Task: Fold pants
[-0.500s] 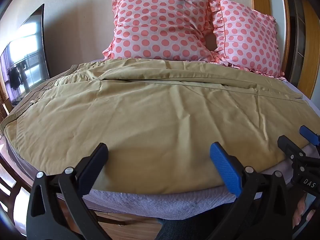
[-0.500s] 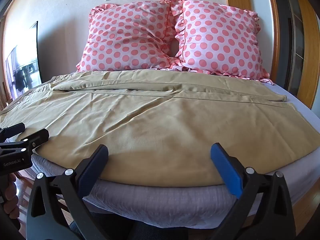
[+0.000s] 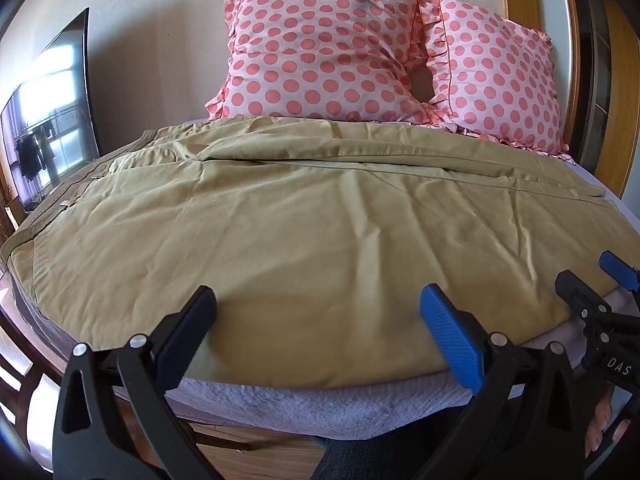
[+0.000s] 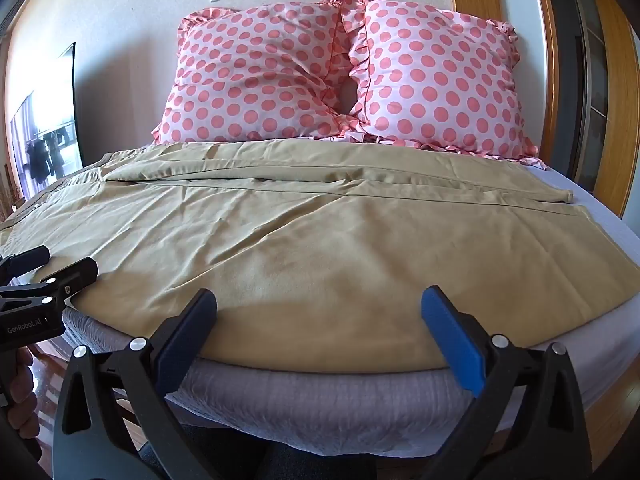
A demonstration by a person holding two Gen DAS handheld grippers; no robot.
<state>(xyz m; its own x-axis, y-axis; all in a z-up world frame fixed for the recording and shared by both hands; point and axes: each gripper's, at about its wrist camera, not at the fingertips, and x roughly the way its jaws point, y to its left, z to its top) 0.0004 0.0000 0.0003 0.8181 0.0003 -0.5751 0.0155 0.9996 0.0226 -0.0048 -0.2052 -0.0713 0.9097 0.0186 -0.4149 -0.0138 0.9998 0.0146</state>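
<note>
Tan pants [image 3: 304, 232] lie spread flat across the bed, waistband at the left, leg hems at the right; they also show in the right wrist view [image 4: 320, 248]. One leg lies nearer me, the other behind it along the pillows. My left gripper [image 3: 318, 316] is open and empty, hovering at the pants' near edge. My right gripper [image 4: 320, 316] is open and empty at the same near edge, further right. It appears at the right edge of the left wrist view [image 3: 596, 284]. The left gripper appears at the left edge of the right wrist view [image 4: 52, 268].
Two pink polka-dot pillows [image 3: 320, 52] [image 4: 436, 80] lean on the wall behind the pants. The bed has a grey-lilac sheet [image 4: 320, 400] with its front edge just below my grippers. A dark screen [image 3: 48, 120] stands at the left. A wooden door frame [image 4: 620, 100] is at the right.
Both grippers have moved slightly forward towards the pants' near edge. The pants have not moved.
</note>
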